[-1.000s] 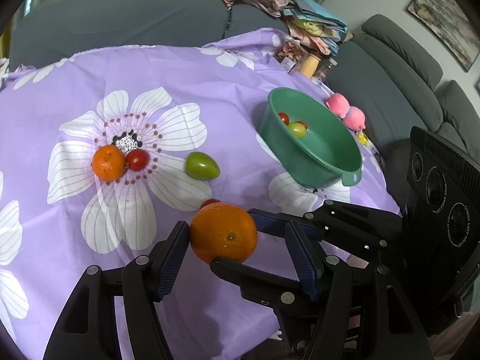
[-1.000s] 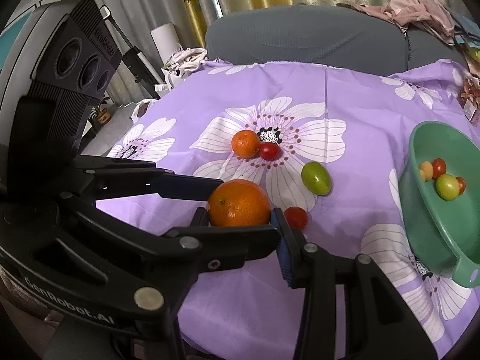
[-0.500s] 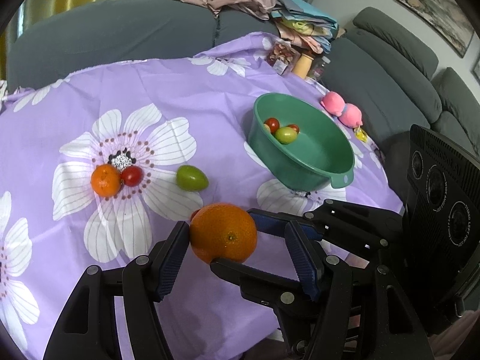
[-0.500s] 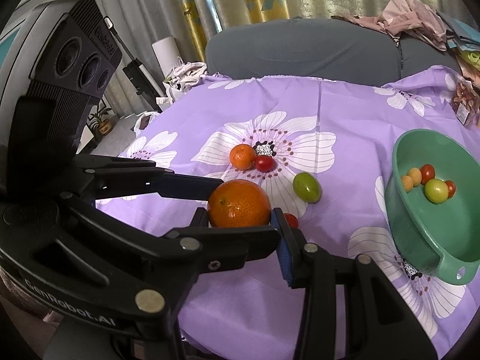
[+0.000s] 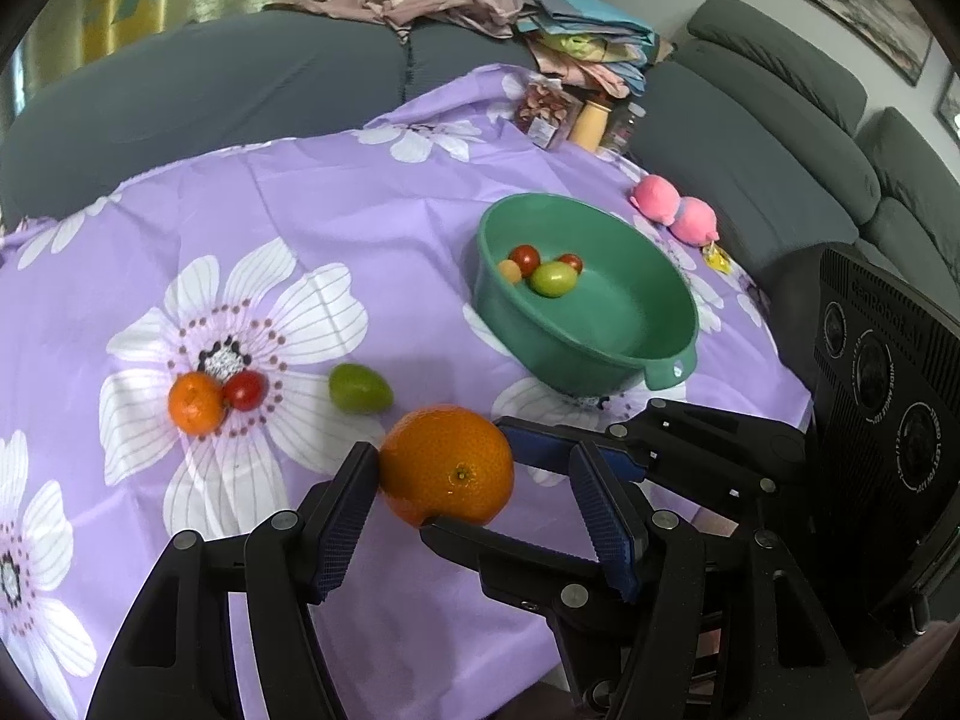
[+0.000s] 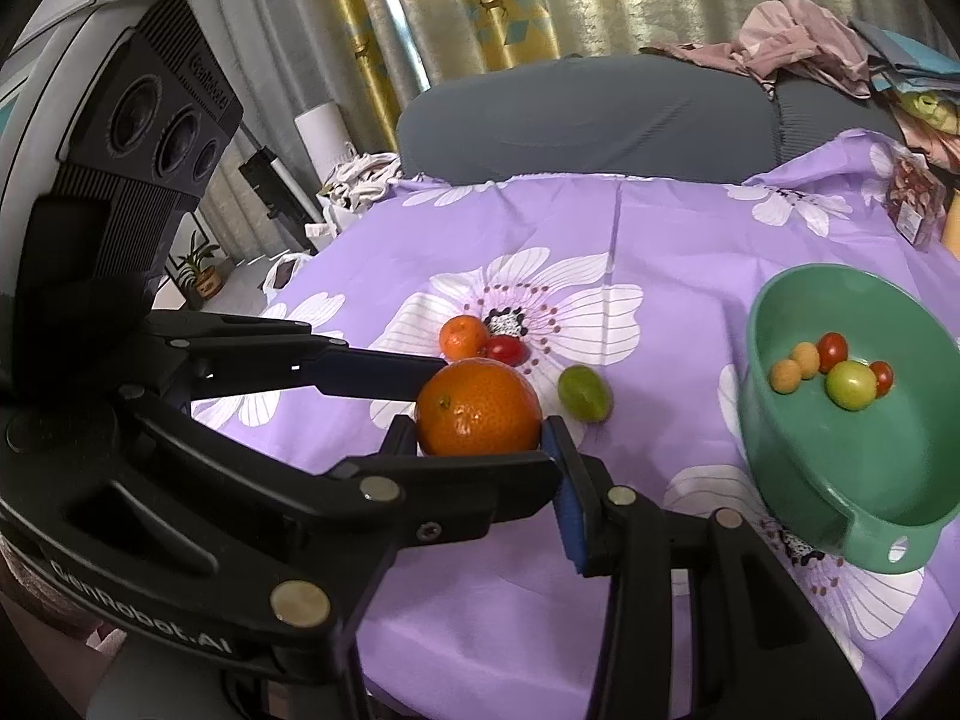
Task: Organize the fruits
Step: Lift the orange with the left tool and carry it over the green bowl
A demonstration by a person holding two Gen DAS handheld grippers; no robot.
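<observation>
A large orange (image 5: 447,465) (image 6: 479,417) is held above the purple flowered tablecloth (image 5: 372,228). My right gripper (image 6: 483,420) is shut on it, one blue pad on each side. My left gripper (image 5: 474,510) is open; its left pad touches the orange, its right pad stands clear. A green bowl (image 5: 660,354) (image 6: 780,432) to the right holds several small tomatoes and a green fruit. On the cloth lie a small orange (image 5: 195,403) (image 6: 463,337), a red tomato (image 5: 245,390) (image 6: 506,350) and a green fruit (image 5: 359,389) (image 6: 584,393).
Two pink plush toys (image 5: 675,210) lie at the table's far right edge. A snack packet (image 5: 546,111) and a jar (image 5: 591,123) stand at the back corner. A grey sofa (image 5: 240,84) with piled clothes surrounds the table.
Both grippers have risen and drawn back with the orange, so the table looks farther away. The red tomato under the orange is now hidden. Fruits on the cloth have not moved.
</observation>
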